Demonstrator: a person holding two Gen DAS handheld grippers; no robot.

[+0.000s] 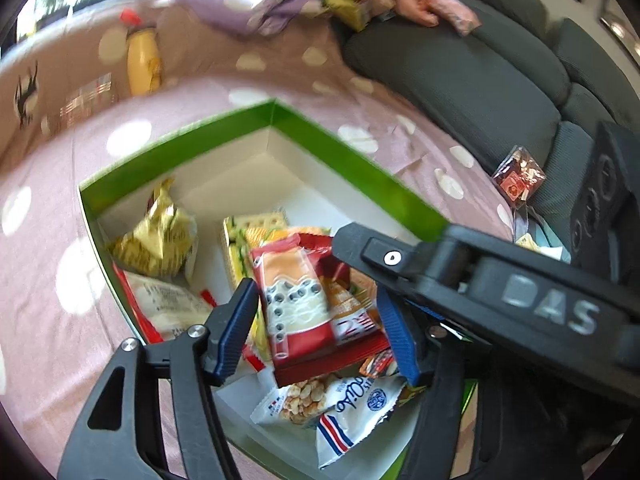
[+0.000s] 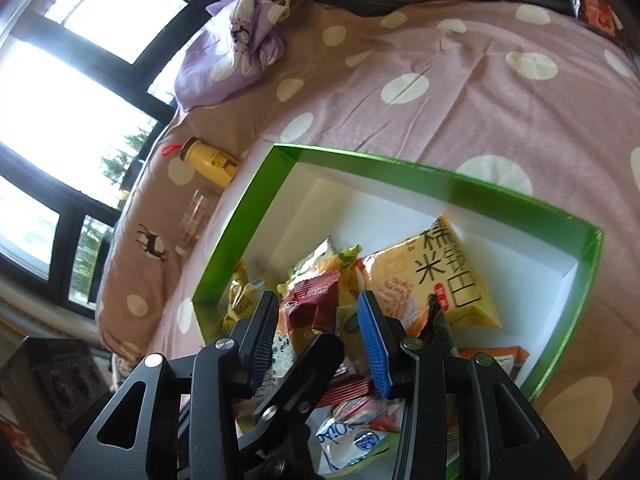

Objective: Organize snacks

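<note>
Placing snacks into the green box (image 1: 208, 148) on the bed (image 2: 440, 100), with one drop-off nearly done. Hovering the left hand-held gripper (image 1: 316, 292) over the heap, fingers standing apart, a red packet (image 1: 292, 300) lying between them and resting on the packets beneath; seemingly no longer being squeezed, though the left pad sits very close to its edge. Holding the right hand-held gripper (image 2: 319, 300) just beside and across the left one, fingers a narrow gap apart, nothing visibly clamped, its tip reaching over the far end of the red packet. Crowding most snacks under and just ahead of both grippers, leaving the far part of the box bare.

Judging the next move: lifting the left gripper straight up without dragging the packet along, then reaching for a loose dark-red packet (image 1: 518, 178) lying well off to the right, outside the box. Needing care not to knock the two grippers together.
</note>
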